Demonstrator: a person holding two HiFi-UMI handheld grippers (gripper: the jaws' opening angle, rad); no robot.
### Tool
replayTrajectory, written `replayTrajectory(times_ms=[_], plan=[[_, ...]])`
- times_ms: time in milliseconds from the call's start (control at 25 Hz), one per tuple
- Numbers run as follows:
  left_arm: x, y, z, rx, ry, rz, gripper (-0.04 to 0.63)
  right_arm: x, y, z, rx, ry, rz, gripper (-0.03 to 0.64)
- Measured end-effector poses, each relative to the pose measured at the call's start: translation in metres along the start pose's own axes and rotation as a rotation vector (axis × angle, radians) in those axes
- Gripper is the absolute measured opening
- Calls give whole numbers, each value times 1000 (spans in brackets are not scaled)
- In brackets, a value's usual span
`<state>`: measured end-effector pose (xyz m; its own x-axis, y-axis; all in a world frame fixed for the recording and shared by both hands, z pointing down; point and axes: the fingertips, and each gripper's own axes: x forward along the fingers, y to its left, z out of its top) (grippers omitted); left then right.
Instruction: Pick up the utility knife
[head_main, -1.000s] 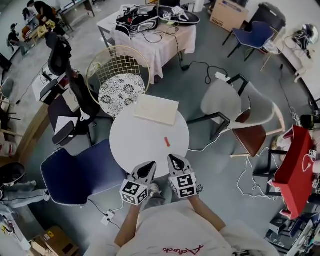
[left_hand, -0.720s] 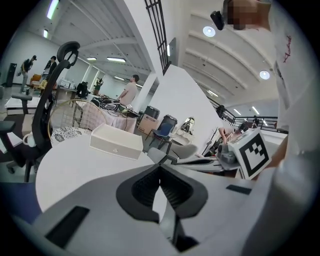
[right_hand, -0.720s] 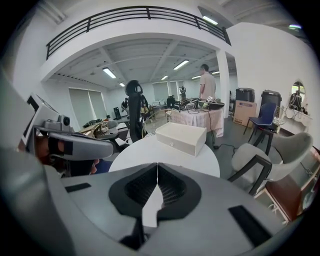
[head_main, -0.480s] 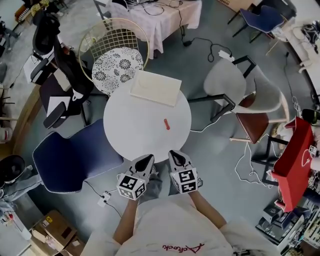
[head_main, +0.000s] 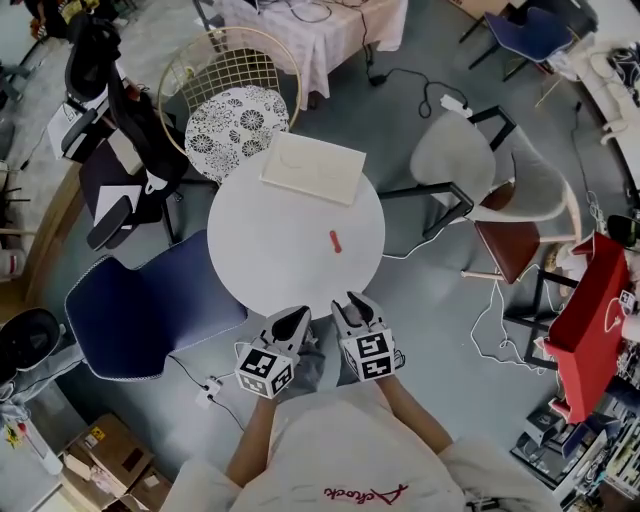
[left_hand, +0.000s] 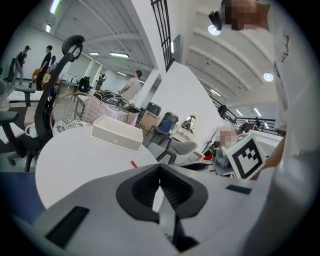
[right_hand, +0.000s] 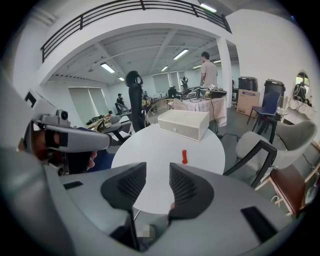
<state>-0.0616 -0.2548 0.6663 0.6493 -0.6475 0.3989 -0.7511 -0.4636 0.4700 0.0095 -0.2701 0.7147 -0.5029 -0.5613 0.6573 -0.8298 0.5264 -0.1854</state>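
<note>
A small red utility knife (head_main: 335, 241) lies on the right half of the round white table (head_main: 270, 260); it shows also in the right gripper view (right_hand: 184, 156) and as a red sliver in the left gripper view (left_hand: 133, 163). Both grippers hang side by side at the table's near edge, well short of the knife. My left gripper (head_main: 292, 322) is shut, its black pads touching with nothing between them (left_hand: 159, 186). My right gripper (head_main: 353, 306) is opening; its ribbed pads stand apart with an empty gap (right_hand: 157, 184).
A white box (head_main: 313, 167) sits at the table's far edge. Chairs ring the table: blue (head_main: 140, 315) at left, a wire chair with patterned cushion (head_main: 235, 115) behind, grey and brown chairs (head_main: 500, 200) at right. Cables run over the floor.
The right gripper's jaws have parted; earlier they looked closed. Both grippers have sunk slightly toward the table's near edge. The knife has not moved on the table.
</note>
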Motion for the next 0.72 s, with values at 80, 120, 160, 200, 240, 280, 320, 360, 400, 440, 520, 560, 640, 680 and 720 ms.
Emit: replayTrajectory(times_ms=[80,120,160,200,240,280,320,360,400,440,520,560,640,680,720], plan=[[-1,0,0,-2,-3,5,12,6,-3,0,-11,3,-4,155],[-2,-1,-1,-2,-5,8,12,10,-6,0,-18,4,-8,155],[-3,-1,-2,-4,-5,11,12,15,-10,0,-23,6,-15,155],[-4,-2,-3,-6,-5,15,12,20,-14,0,-25,9,-22,155],[-6,-2,-4,-11,-5,20,12,27,-19,0,-25,13,-30,155],[-8,-2,-5,-16,-7,25,12,35,-24,-1,-25,19,-38,153],[-11,-1,-6,-20,-9,31,12,44,-29,-1,-25,27,-45,152],[-14,1,-6,-22,-10,37,12,54,-34,-1,-26,36,-52,150],[-16,2,-7,-24,-12,43,12,64,-39,-2,-27,46,-57,149],[-18,3,-7,-27,-13,49,12,74,-45,-3,-25,57,-63,149],[-23,5,-8,-33,-16,62,12,93,-57,-3,-24,79,-80,147],[-25,6,-9,-36,-16,69,12,103,-63,-4,-25,92,-90,147],[-32,9,-12,-43,-13,84,12,119,-72,-10,-30,131,-106,147],[-35,10,-13,-47,-11,92,12,125,-76,-11,-35,145,-112,147],[-38,11,-14,-51,-11,98,12,131,-80,-11,-42,153,-117,149]])
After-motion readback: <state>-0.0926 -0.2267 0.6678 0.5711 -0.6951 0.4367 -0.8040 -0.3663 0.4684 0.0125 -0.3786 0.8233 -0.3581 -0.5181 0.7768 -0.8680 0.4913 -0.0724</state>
